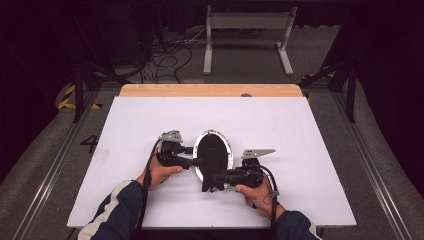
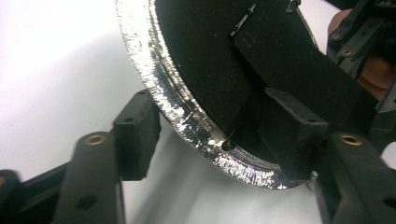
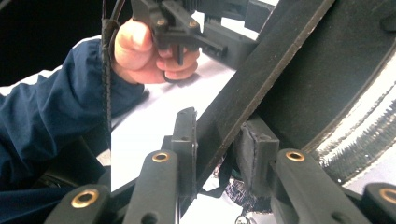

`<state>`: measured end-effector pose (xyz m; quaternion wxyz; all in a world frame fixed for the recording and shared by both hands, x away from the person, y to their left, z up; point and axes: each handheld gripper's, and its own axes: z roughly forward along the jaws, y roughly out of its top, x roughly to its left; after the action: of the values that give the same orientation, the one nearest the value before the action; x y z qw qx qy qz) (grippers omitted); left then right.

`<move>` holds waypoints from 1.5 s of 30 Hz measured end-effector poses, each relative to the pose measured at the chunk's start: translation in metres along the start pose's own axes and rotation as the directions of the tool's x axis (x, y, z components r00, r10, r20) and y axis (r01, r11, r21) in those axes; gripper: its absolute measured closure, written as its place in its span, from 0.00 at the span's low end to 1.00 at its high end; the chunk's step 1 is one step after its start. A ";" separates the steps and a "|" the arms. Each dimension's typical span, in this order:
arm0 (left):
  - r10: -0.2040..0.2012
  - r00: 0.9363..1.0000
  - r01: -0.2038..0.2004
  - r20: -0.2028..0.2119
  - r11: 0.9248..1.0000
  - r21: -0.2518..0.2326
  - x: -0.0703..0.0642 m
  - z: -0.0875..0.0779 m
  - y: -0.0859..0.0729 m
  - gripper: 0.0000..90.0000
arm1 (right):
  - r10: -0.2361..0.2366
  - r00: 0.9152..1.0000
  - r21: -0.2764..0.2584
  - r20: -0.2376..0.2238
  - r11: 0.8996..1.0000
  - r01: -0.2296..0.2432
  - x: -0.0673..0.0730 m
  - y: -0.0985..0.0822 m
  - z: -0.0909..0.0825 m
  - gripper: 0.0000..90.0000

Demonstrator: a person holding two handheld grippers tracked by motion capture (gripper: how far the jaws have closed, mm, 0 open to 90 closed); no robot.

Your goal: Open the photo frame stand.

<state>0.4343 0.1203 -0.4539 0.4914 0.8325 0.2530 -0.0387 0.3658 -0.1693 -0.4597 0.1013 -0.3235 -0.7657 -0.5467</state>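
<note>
Two tools are meeting at an oval mirror on the white tabletop: left tool straddling its silver rim, pads not pressing; right tool clamping the black back stand near the near edge.

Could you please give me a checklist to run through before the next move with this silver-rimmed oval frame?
1. Right gripper clamped on the black stand strut: ok, a pad sits against each side.
2. Left gripper lined up on the silver rim: ok, the jaws straddle it.
3. Left pads actually pressing the rim: cannot tell.
4. Oval frame with its black back facing up: ok.
5. Frame well inside the edges of the white table: ok.
</note>
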 end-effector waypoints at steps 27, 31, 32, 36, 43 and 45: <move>0.209 0.978 -0.209 -0.029 0.977 -0.029 -0.035 -0.004 0.006 0.69 | -0.010 0.994 -0.001 0.108 1.000 0.010 -0.002 0.000 -0.008 0.88; 0.223 0.974 -0.224 -0.032 0.974 -0.029 -0.037 -0.002 0.007 0.70 | -0.005 0.993 -0.001 0.115 1.000 0.005 -0.004 -0.001 -0.010 0.86; 0.226 0.973 -0.227 -0.039 0.974 -0.025 -0.037 -0.003 0.007 0.70 | -0.009 0.993 0.000 0.117 1.000 0.009 -0.004 -0.001 -0.010 0.86; 0.242 0.968 -0.244 -0.068 0.969 -0.022 -0.041 -0.003 0.008 0.70 | -0.018 0.992 0.001 0.129 1.000 0.018 -0.002 0.000 -0.010 0.86; 0.290 0.943 -0.299 -0.163 0.954 -0.036 -0.048 -0.005 0.010 0.74 | -0.033 0.991 -0.010 0.133 0.999 0.035 0.001 0.003 -0.011 0.85; 0.303 0.934 -0.316 -0.191 0.948 -0.036 -0.049 -0.005 0.011 0.75 | -0.039 0.990 -0.009 0.136 0.999 0.040 0.002 0.004 -0.011 0.85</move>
<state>0.3958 0.1014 -0.4276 0.4932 0.8453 0.1639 0.1241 0.3641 -0.1773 -0.4515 0.0363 -0.3453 -0.7739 -0.5297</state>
